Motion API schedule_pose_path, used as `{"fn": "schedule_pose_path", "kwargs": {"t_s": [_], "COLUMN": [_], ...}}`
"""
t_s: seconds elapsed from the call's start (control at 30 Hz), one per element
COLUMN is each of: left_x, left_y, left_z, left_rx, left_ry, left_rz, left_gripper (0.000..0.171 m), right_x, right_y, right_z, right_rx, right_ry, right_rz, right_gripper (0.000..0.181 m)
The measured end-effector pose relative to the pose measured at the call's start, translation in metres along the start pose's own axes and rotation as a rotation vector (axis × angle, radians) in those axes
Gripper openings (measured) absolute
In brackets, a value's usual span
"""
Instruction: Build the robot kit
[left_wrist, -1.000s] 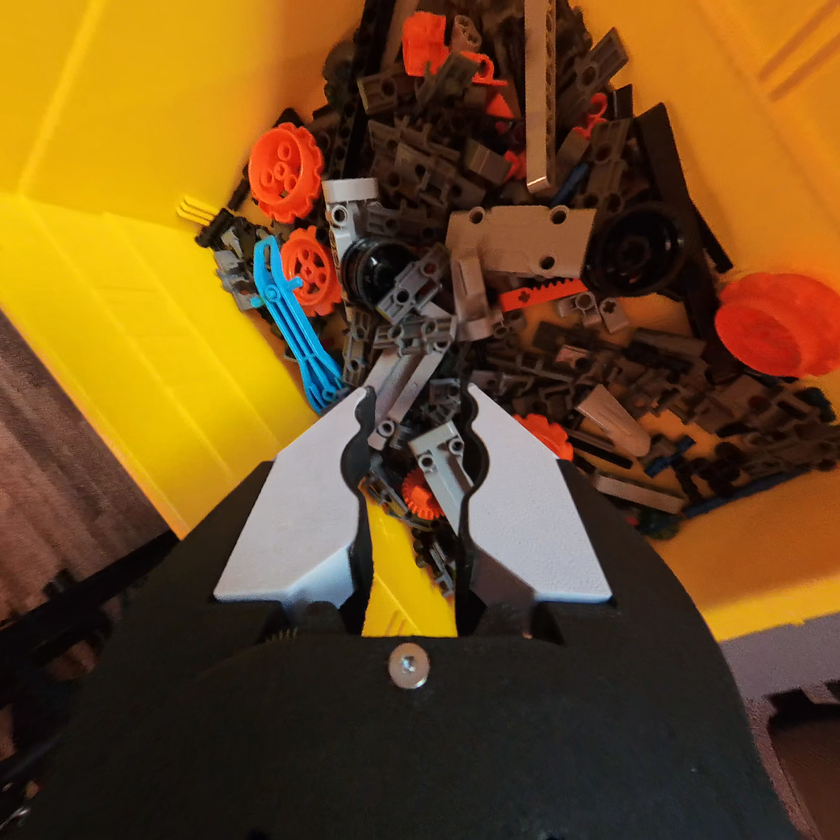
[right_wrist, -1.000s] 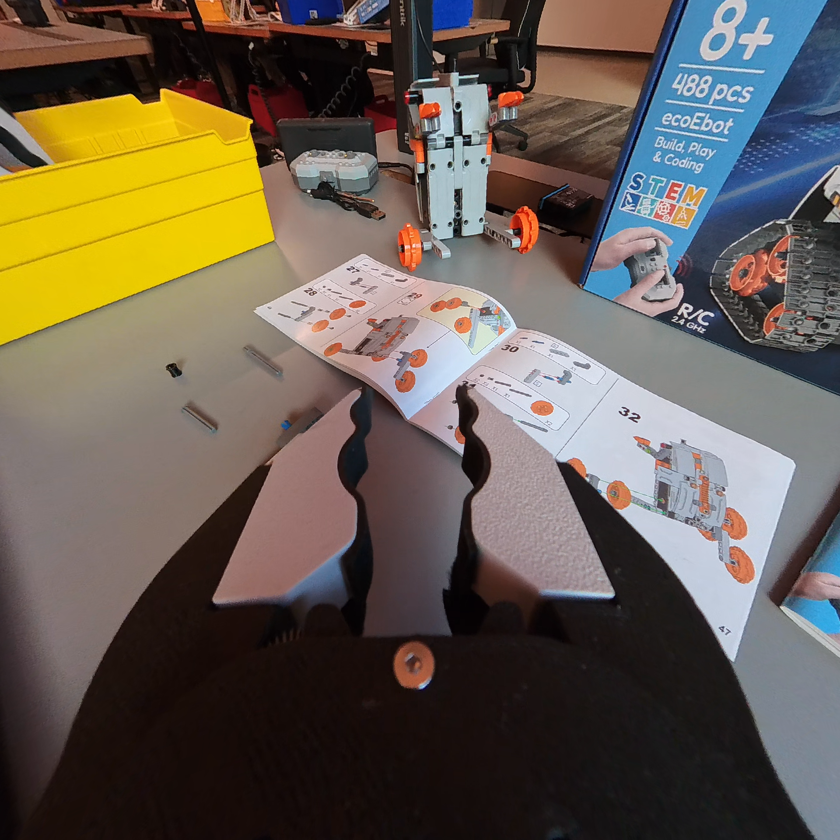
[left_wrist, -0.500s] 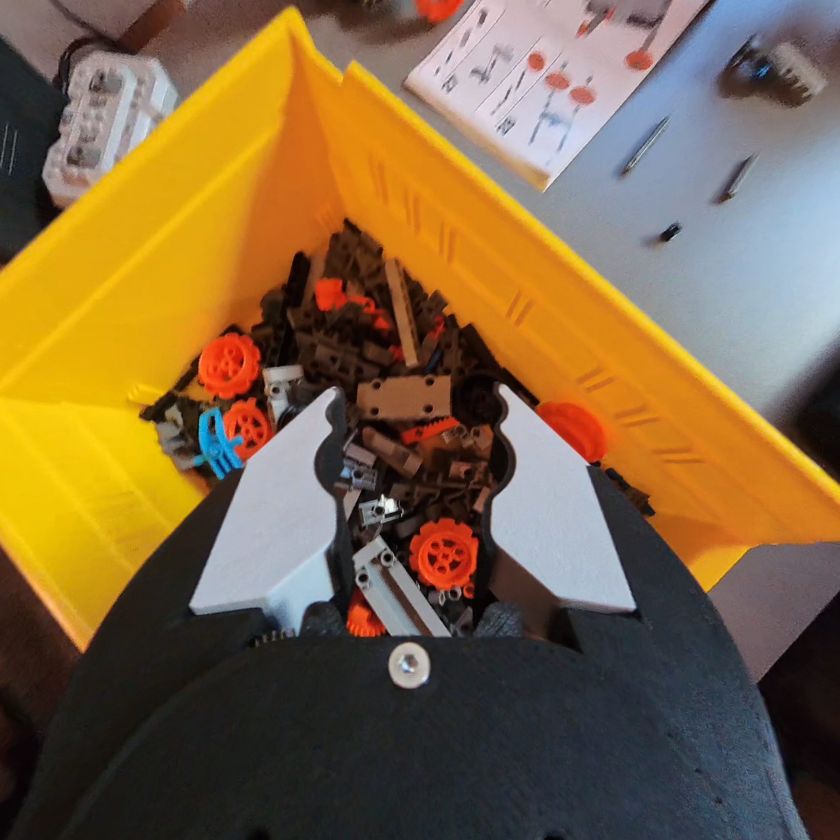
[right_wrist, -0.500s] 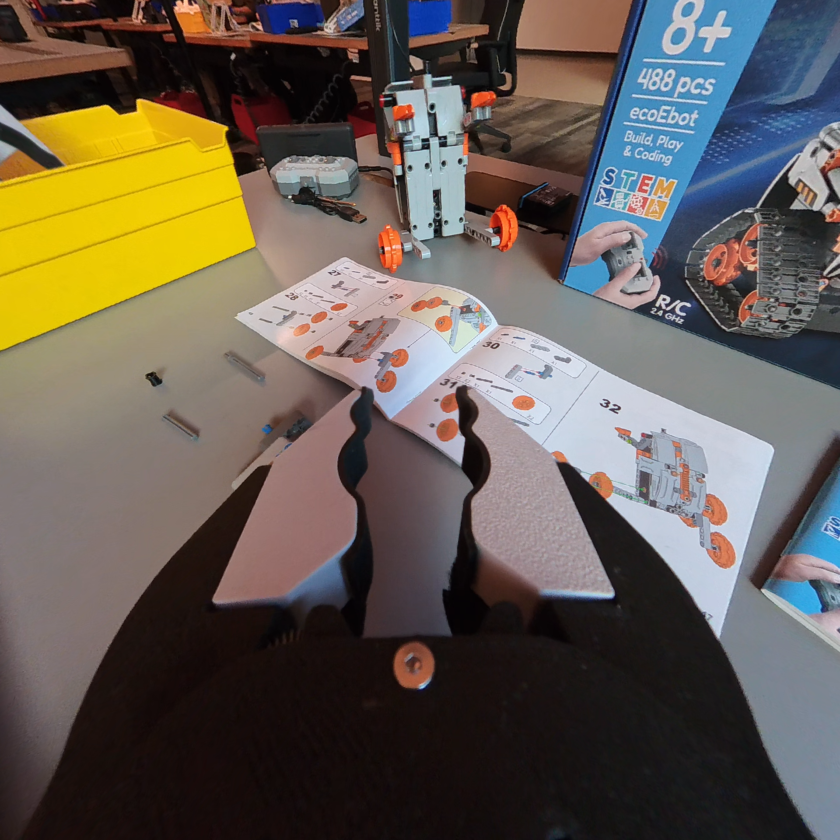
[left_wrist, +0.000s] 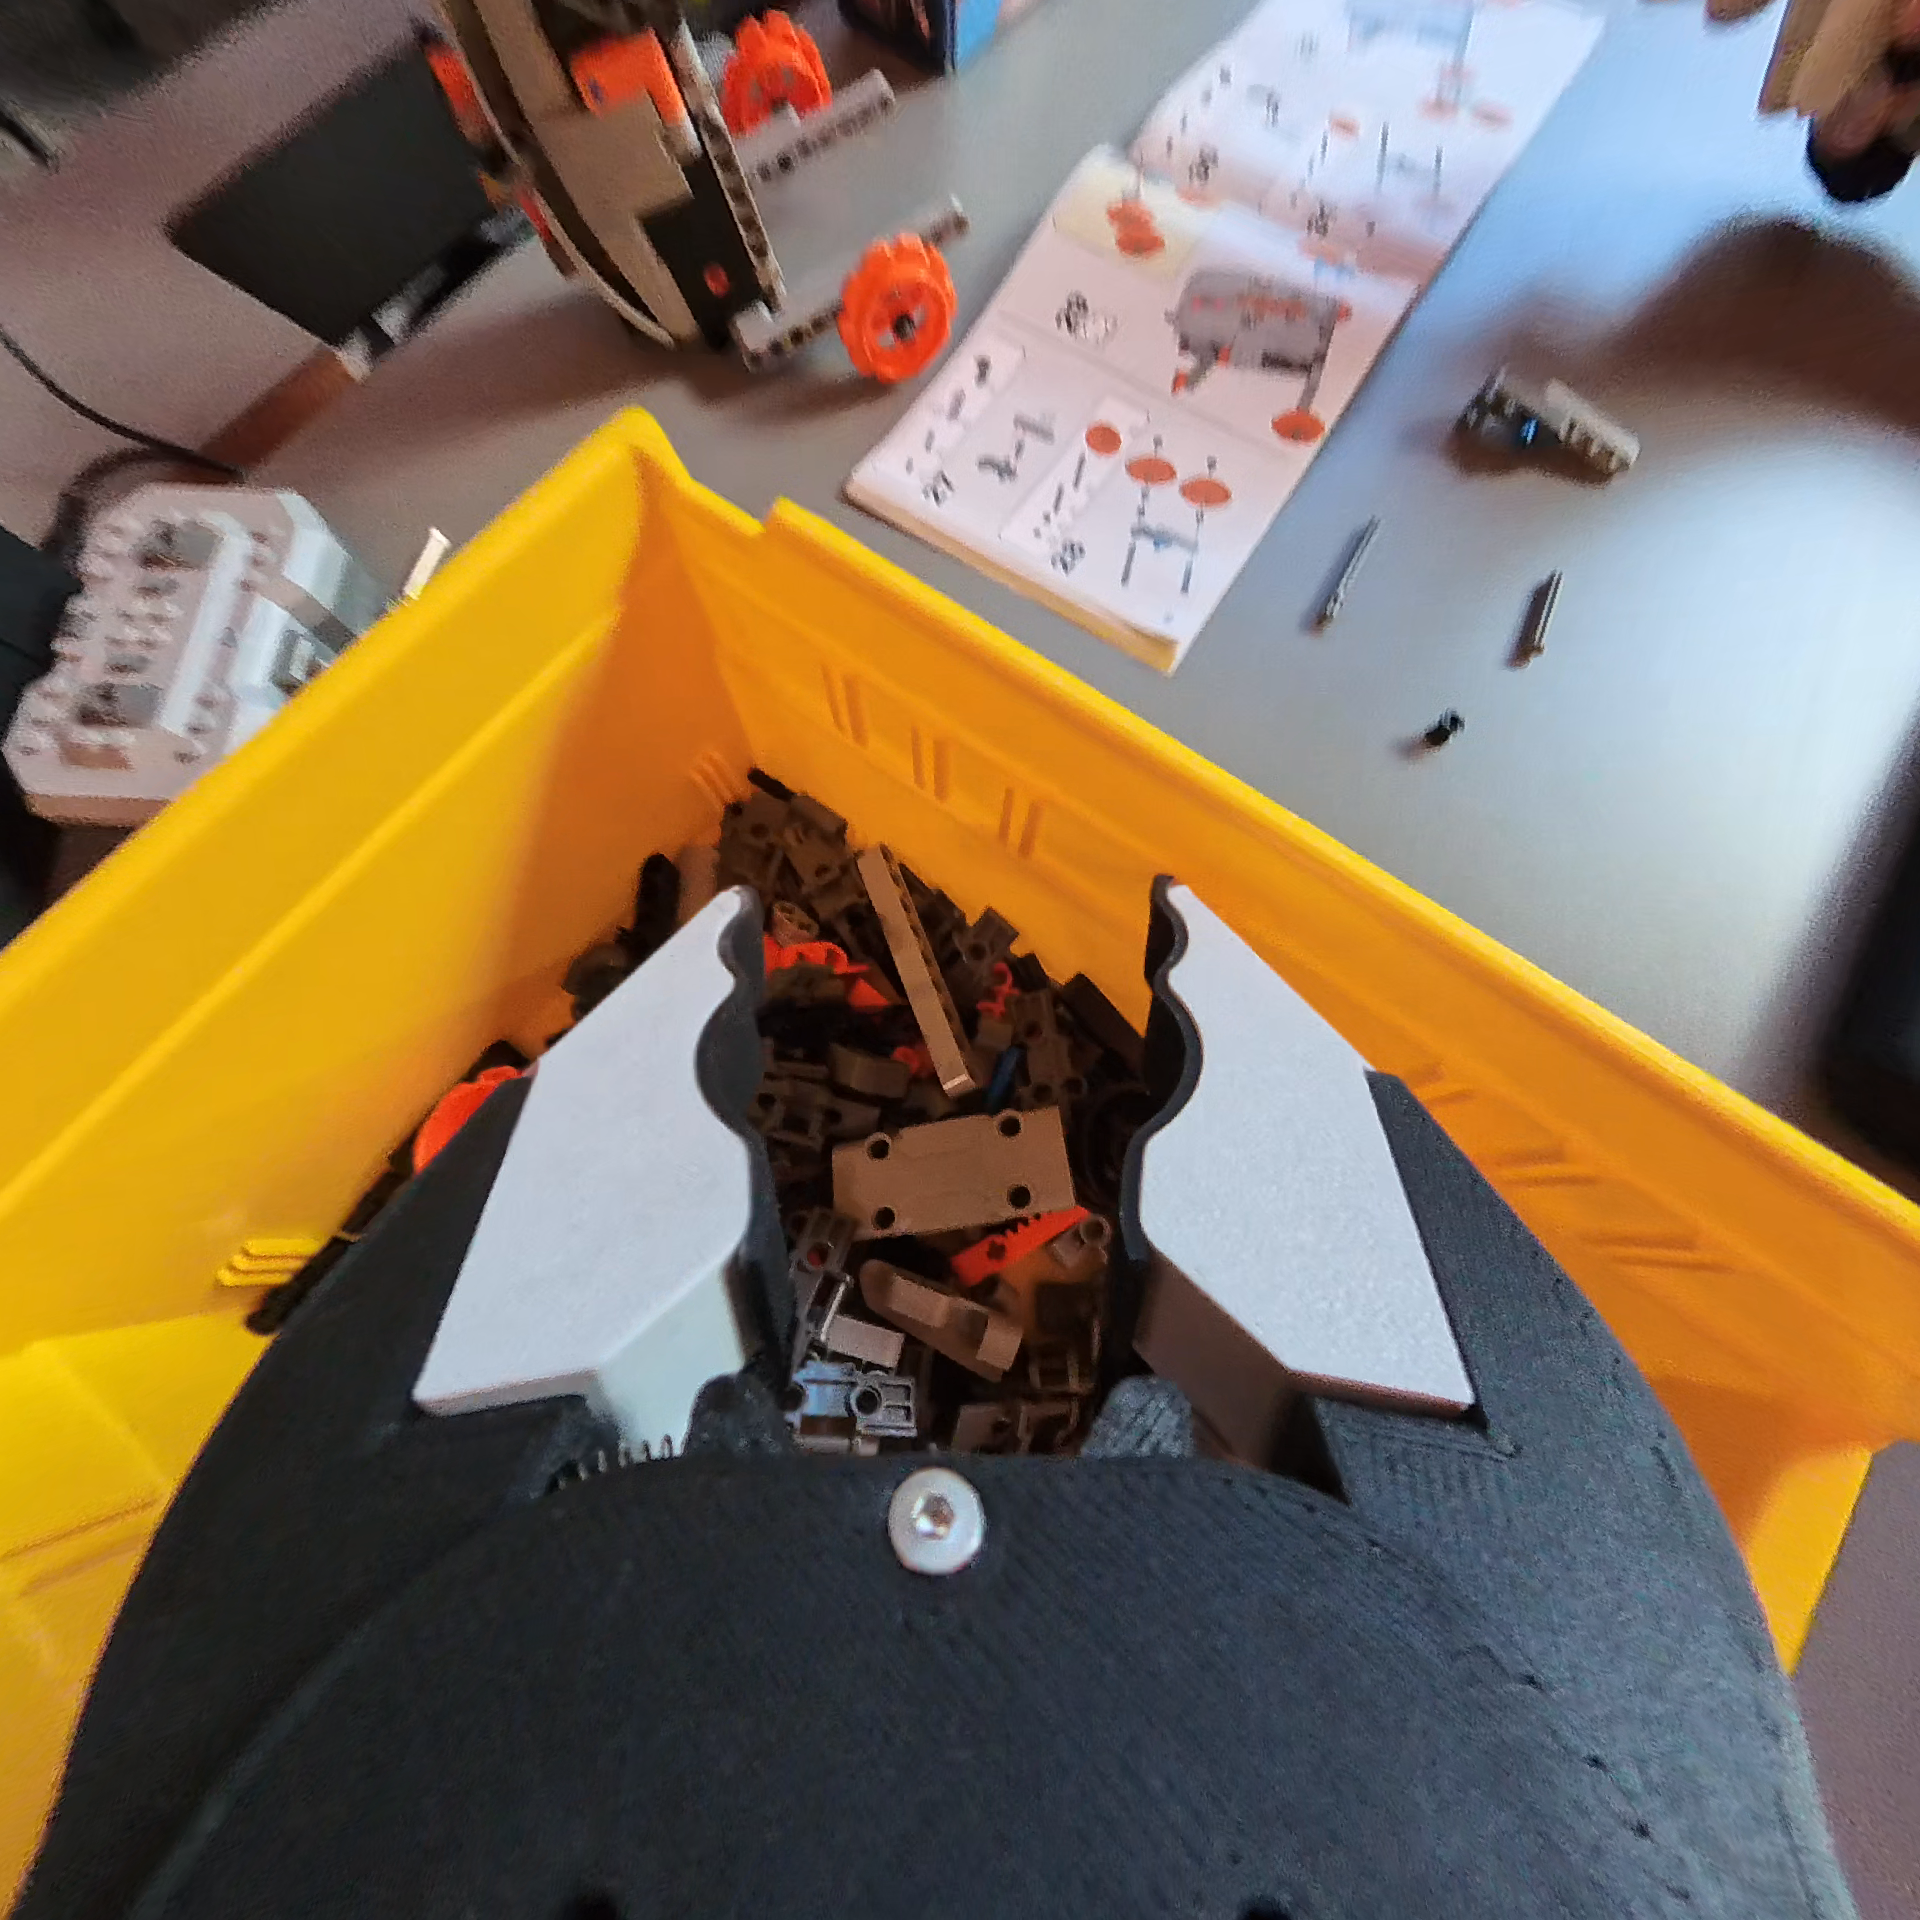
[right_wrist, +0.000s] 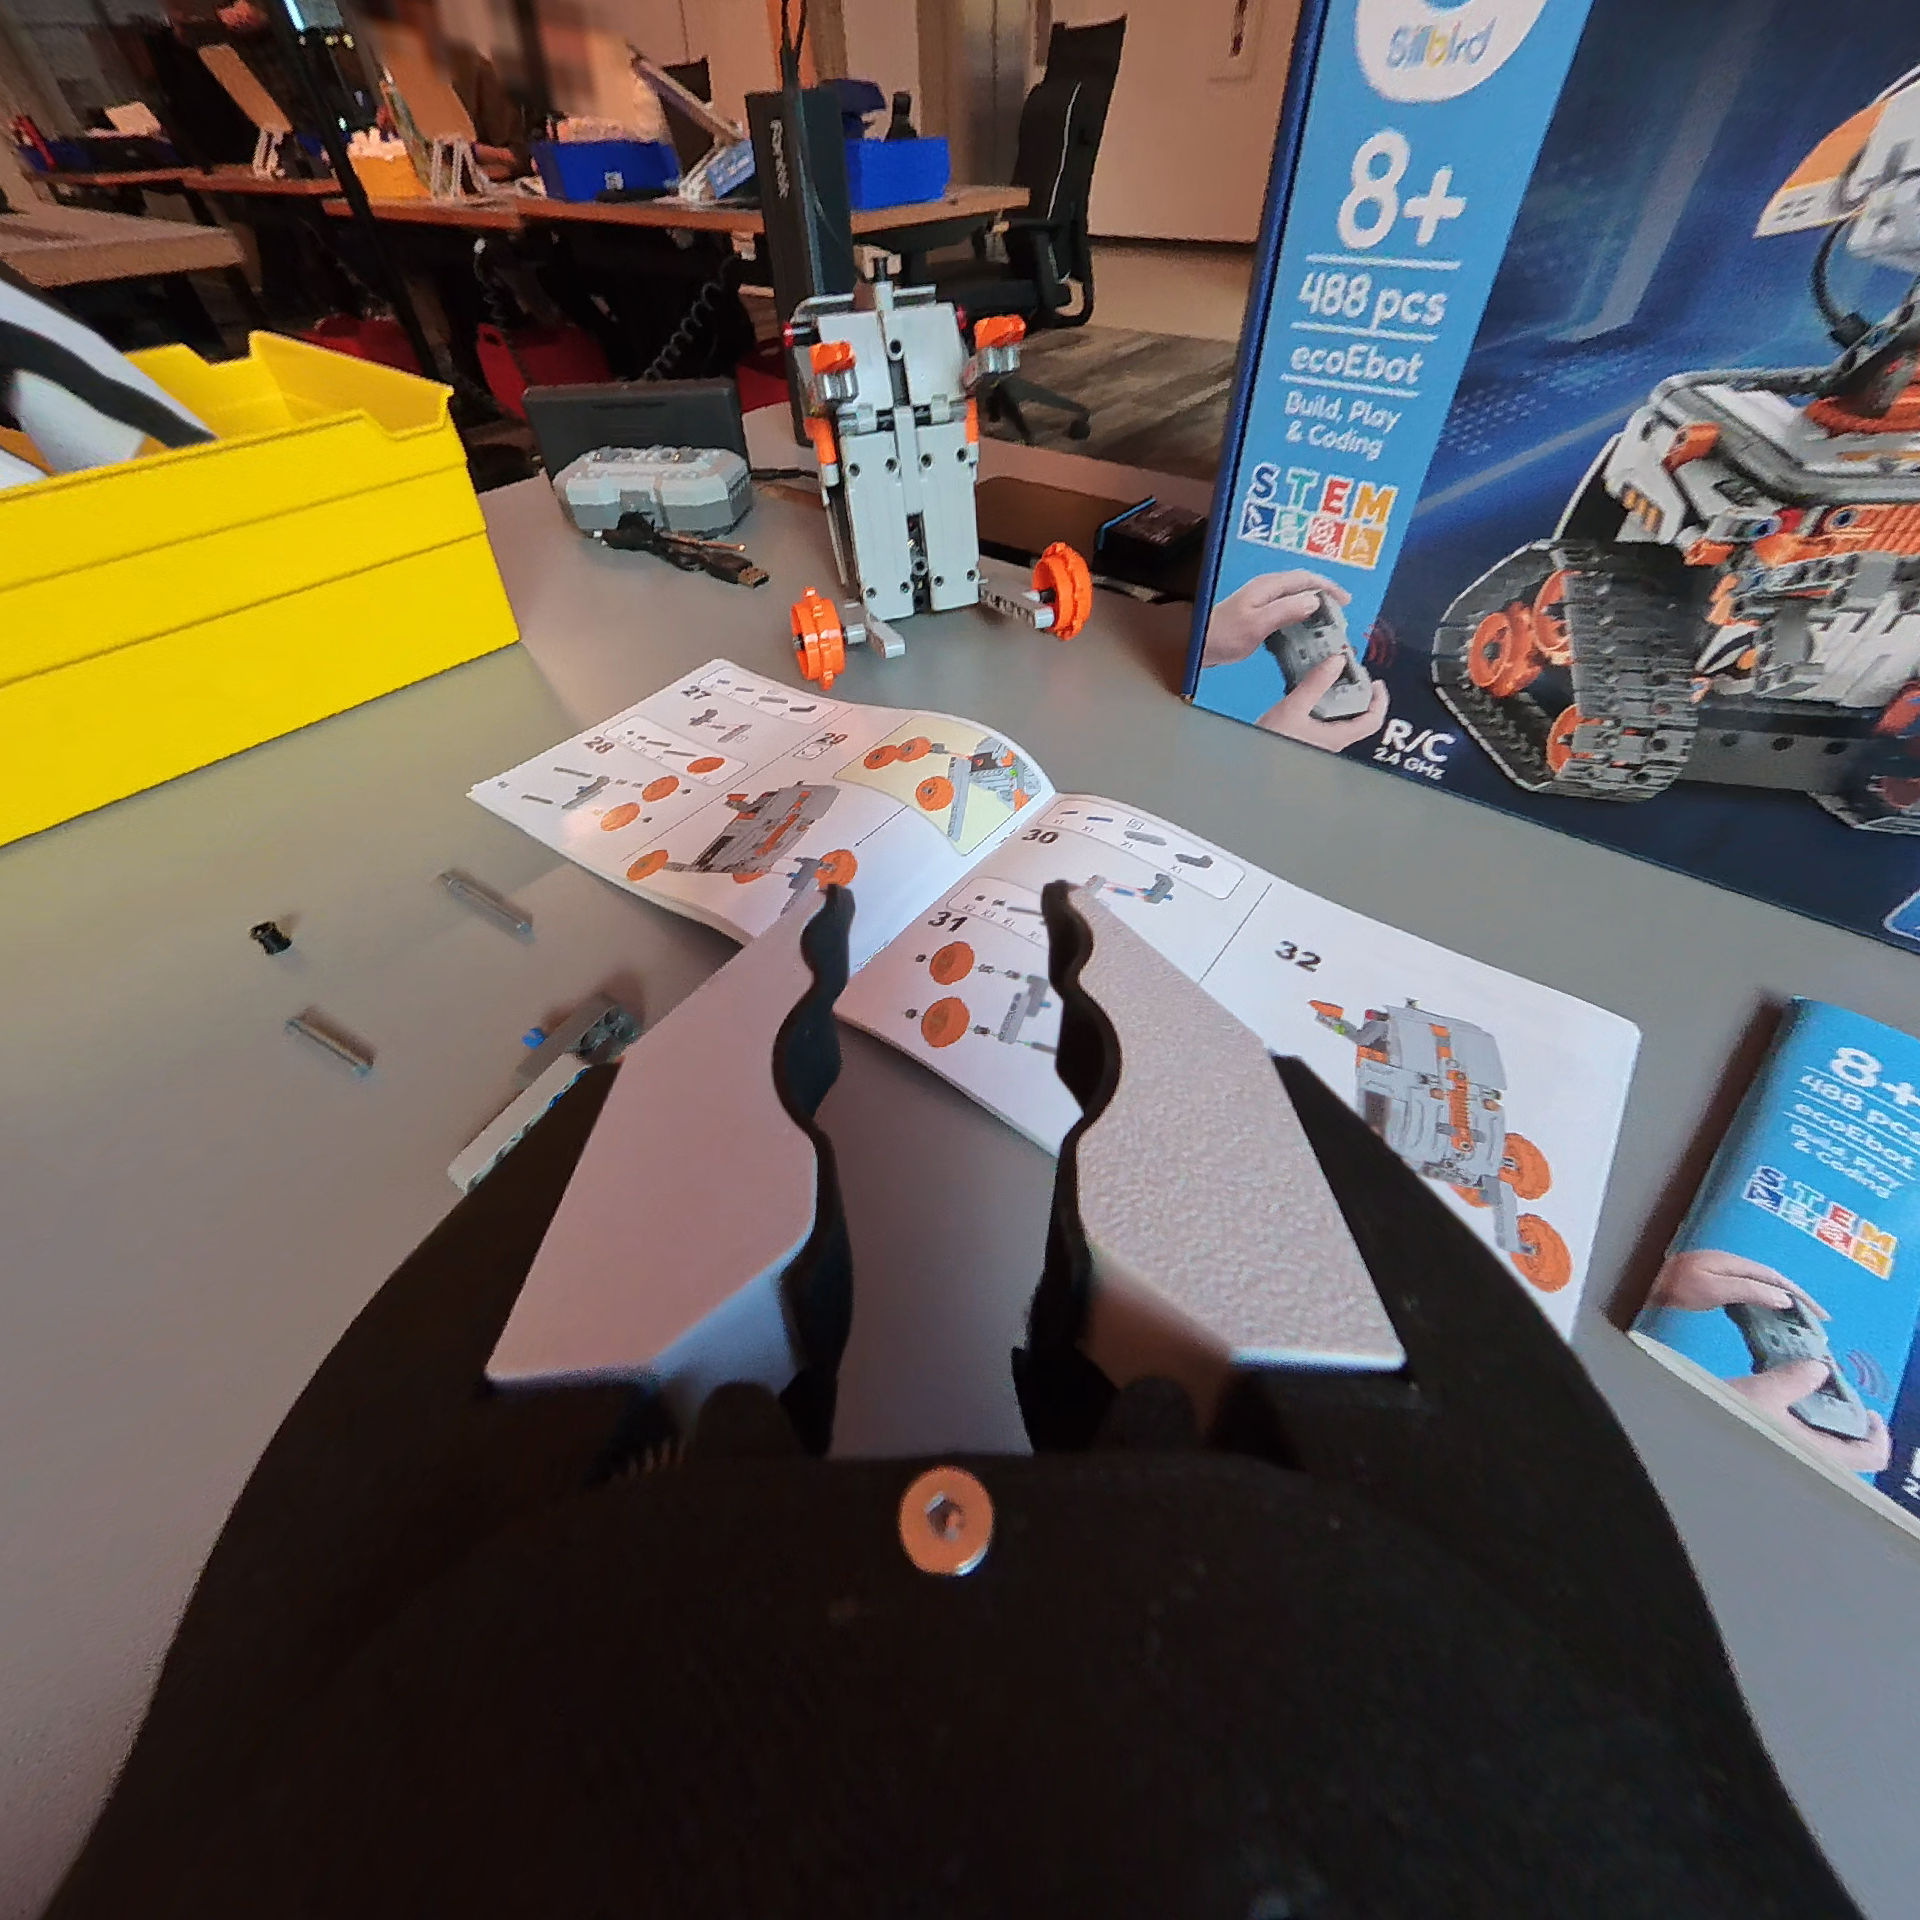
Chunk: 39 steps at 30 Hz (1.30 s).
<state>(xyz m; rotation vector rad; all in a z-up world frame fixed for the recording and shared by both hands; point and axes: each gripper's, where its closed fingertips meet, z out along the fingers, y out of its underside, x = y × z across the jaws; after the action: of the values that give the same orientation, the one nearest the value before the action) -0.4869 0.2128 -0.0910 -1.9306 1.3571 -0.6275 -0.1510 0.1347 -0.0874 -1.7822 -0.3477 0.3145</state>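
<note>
My left gripper (left_wrist: 951, 909) is open and empty, held above a yellow bin (left_wrist: 436, 831) filled with several grey, black and orange building parts; a grey block with holes (left_wrist: 951, 1164) lies between the fingers below. My right gripper (right_wrist: 940, 904) is open and empty, hovering over the grey table at the near edge of an open instruction booklet (right_wrist: 1039, 883). The booklet also shows in the left wrist view (left_wrist: 1226, 343). A half-built grey and orange model (right_wrist: 904, 488) stands upright behind the booklet.
Small grey rods (right_wrist: 483, 902) (right_wrist: 330, 1042), a black pin (right_wrist: 270, 935) and a grey beam piece (right_wrist: 582, 1039) lie left of my right gripper. The yellow bin (right_wrist: 229, 582) stands far left. A blue product box (right_wrist: 1558, 416), a small blue booklet (right_wrist: 1808, 1247) and a grey battery unit (right_wrist: 655, 488) stand around. Tip to tip, the grippers are about 35 centimetres apart.
My left gripper rose out of the bin's pile and opened wider, so the table beyond shows. My right gripper drew back slightly and stayed open.
</note>
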Motion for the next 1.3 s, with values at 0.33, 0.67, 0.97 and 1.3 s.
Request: {"fn": "schedule_pose_path", "kwargs": {"t_s": [0.33, 0.67, 0.97, 1.3], "left_x": [-0.012, -0.014, -0.041, -0.048], "left_y": [-0.021, 0.010, 0.019, 0.056], "left_z": [-0.024, 0.005, 0.012, 0.018], "left_rx": [0.235, -0.139, -0.200, -0.316], "left_ry": [-0.119, 0.036, -0.049, -0.201], "left_rz": [-0.009, -0.146, -0.267, -0.252], "left_gripper": [0.116, 0.122, 0.100, 0.065], "right_x": [0.034, 0.037, 0.030, 0.032], "right_y": [-0.011, -0.007, -0.006, -0.007], "right_z": [-0.024, -0.031, -0.030, -0.033], "right_rx": [0.109, 0.100, 0.093, 0.105], "right_ry": [0.223, 0.225, 0.181, 0.167], "right_rz": [-0.038, -0.039, -0.026, 0.013], "right_gripper": [0.037, 0.035, 0.035, 0.035]}}
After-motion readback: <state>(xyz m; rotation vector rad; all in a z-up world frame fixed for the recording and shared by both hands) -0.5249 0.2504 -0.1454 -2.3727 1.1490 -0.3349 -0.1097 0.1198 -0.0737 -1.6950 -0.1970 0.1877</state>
